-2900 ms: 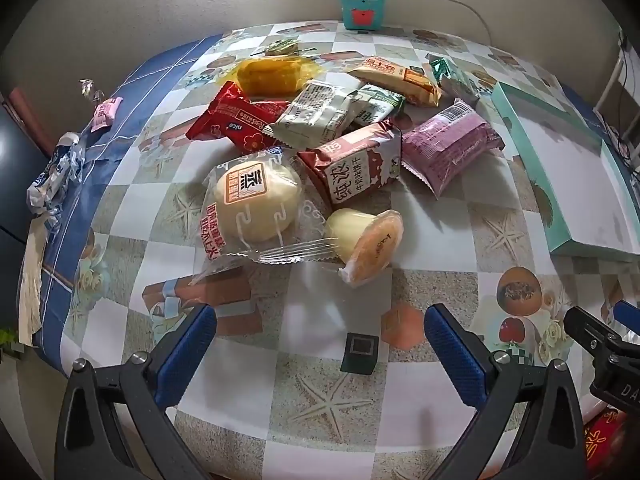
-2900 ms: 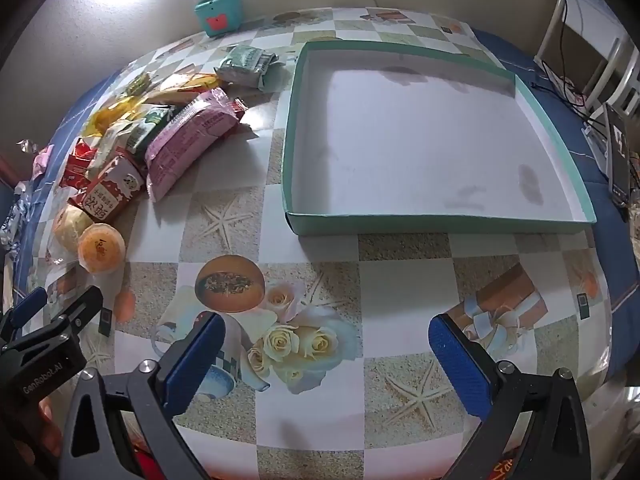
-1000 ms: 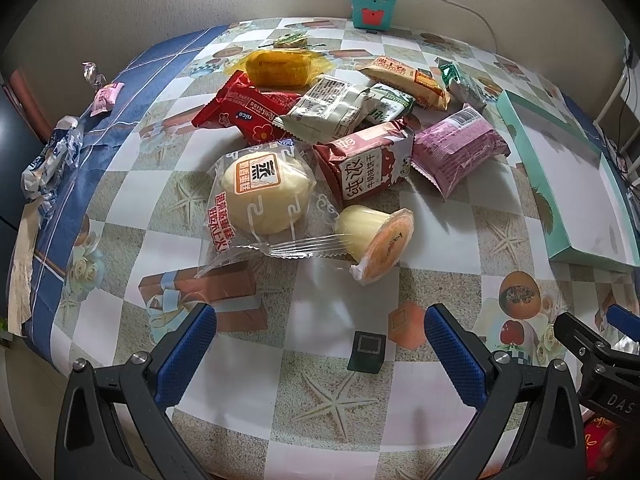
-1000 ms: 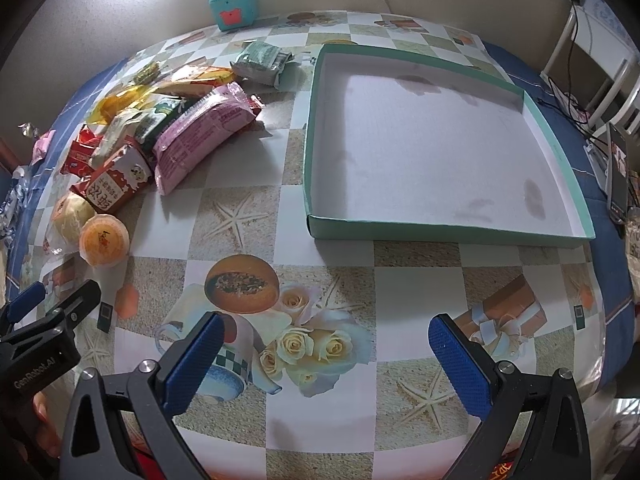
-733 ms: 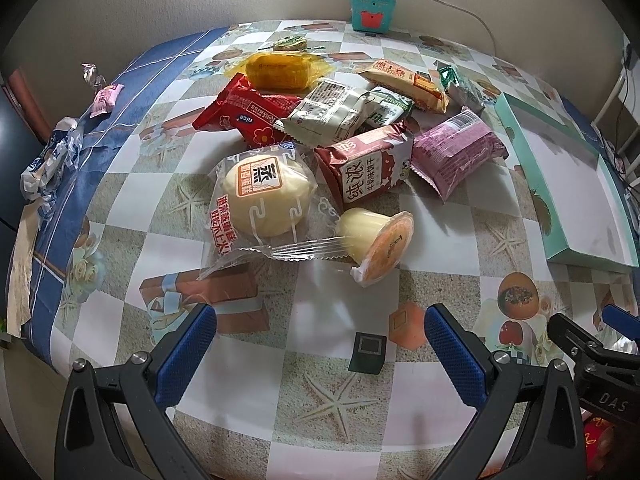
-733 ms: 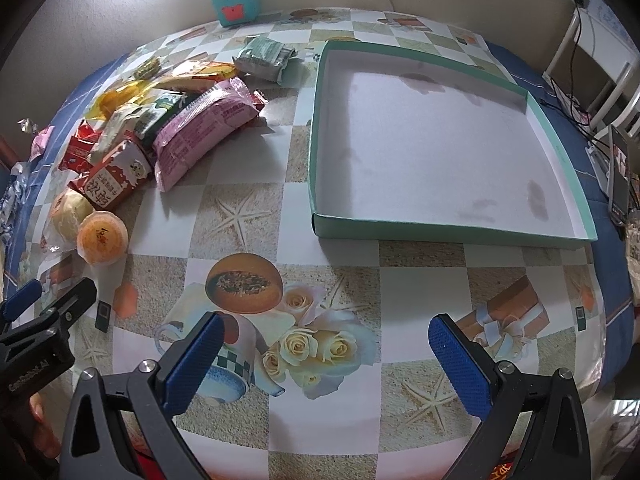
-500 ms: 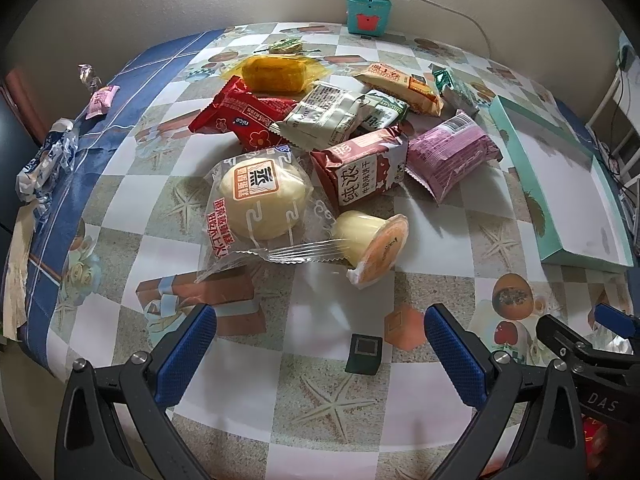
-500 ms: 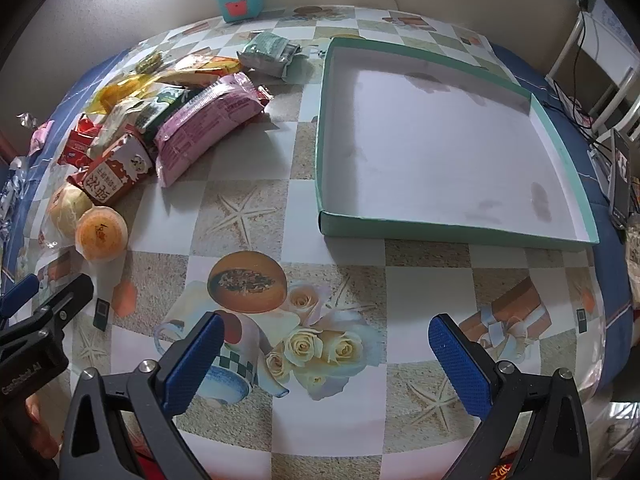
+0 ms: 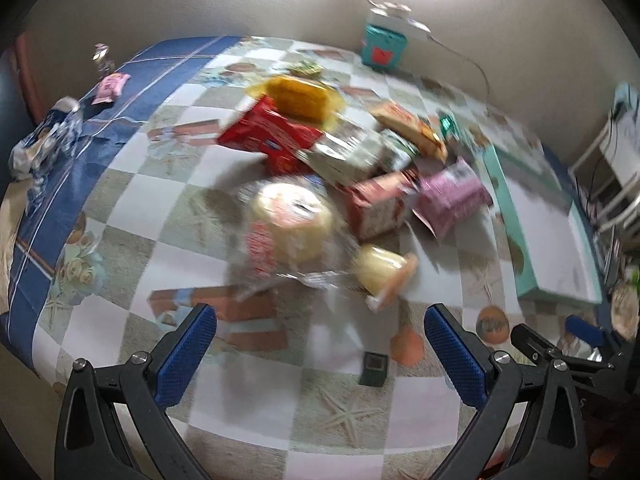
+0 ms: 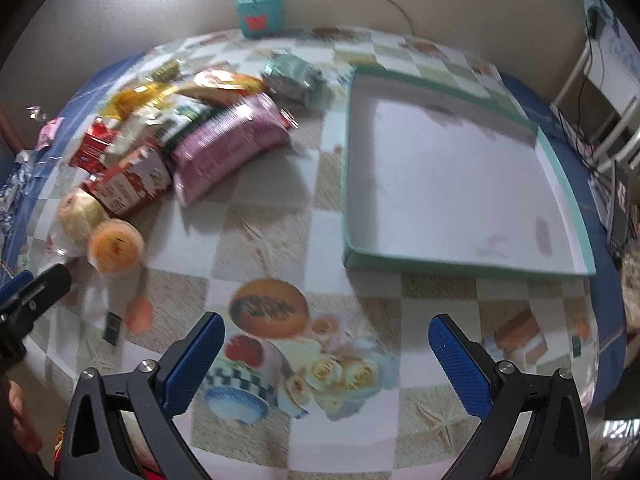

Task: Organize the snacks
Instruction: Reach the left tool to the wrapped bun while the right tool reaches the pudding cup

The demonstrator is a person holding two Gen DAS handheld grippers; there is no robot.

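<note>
Ahead of the left tongs (image 9: 320, 350), released and empty over the table (image 9: 256, 396): snack pile, blurred. Nearest, bun pack (image 9: 290, 226) and jelly cup (image 9: 384, 270) just beside it; beyond, milk carton (image 9: 378, 204), pink pack (image 9: 450, 200), red pack (image 9: 268, 134), yellow pack (image 9: 298, 96). Small dark block (image 9: 374, 368) between the tips. Right tongs (image 10: 326, 350), released, empty; box (image 10: 448, 260) ahead-right, nothing in it; pile (image 10: 192, 132) ahead-left, apart from box.
</note>
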